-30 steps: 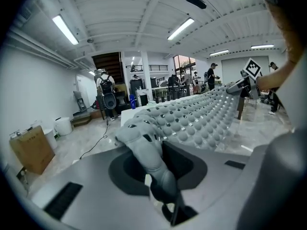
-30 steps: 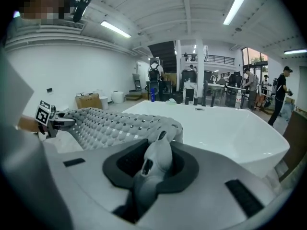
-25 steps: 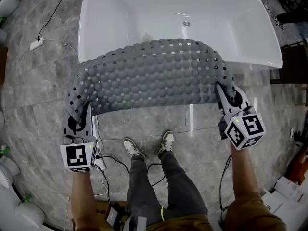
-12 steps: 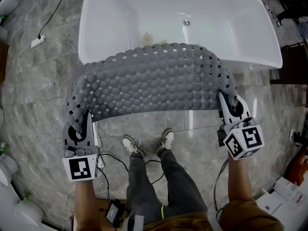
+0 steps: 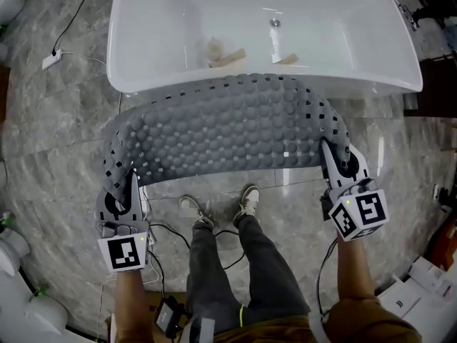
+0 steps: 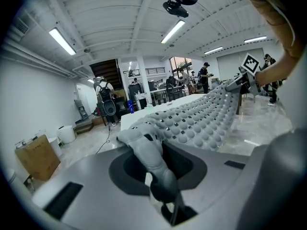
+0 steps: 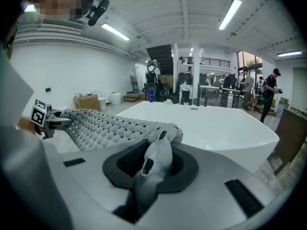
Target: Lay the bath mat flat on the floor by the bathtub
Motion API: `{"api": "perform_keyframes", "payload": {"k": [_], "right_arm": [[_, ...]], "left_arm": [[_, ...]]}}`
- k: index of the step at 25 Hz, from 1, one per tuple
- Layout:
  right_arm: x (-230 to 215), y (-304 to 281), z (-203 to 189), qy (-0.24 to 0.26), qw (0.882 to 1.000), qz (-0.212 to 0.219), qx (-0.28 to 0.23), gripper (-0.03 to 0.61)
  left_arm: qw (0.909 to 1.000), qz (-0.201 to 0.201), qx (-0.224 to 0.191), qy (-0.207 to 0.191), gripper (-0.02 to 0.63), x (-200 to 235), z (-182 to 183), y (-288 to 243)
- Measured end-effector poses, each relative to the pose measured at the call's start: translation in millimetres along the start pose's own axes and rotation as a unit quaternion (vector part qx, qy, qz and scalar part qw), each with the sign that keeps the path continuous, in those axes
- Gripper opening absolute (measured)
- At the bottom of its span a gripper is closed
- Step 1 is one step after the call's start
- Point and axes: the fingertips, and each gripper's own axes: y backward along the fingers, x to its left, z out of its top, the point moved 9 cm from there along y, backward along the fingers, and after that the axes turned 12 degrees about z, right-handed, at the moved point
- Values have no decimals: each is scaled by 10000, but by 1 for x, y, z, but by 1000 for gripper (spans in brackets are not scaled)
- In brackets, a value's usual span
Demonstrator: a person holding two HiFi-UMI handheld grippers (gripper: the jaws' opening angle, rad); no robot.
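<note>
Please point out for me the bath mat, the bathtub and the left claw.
bath mat (image 5: 228,131), head view, middle of its bumpy surface.
bathtub (image 5: 164,20), head view, bare inner wall.
left claw (image 5: 132,181), head view, between its fingertips.

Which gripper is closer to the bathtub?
The right gripper, clamped on one end of the bath mat, sits closer to the white bathtub; the left gripper holds the other end farther back.

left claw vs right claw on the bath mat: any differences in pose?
The left claw sits nearer the person; the right claw reaches closer to the bathtub. The left claw's marker cube faces the head camera flat; the right claw's cube is turned at an angle. Shared: both are shut on an end of the gray bath mat, holding it in the air.
</note>
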Motion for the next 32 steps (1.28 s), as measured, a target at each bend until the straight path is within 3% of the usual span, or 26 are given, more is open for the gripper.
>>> {"api": "perform_keyframes", "payload": {"k": [9, 32], "right_arm": [[-1, -1, -4, -120, 9999, -1, -72, 61], [-5, -9, -2, 120, 9997, 133, -139, 61]], "left_arm": [[10000, -27, 31, -67, 78, 0, 5, -2], [9990, -80, 153, -414, 78, 3, 10, -1]]}}
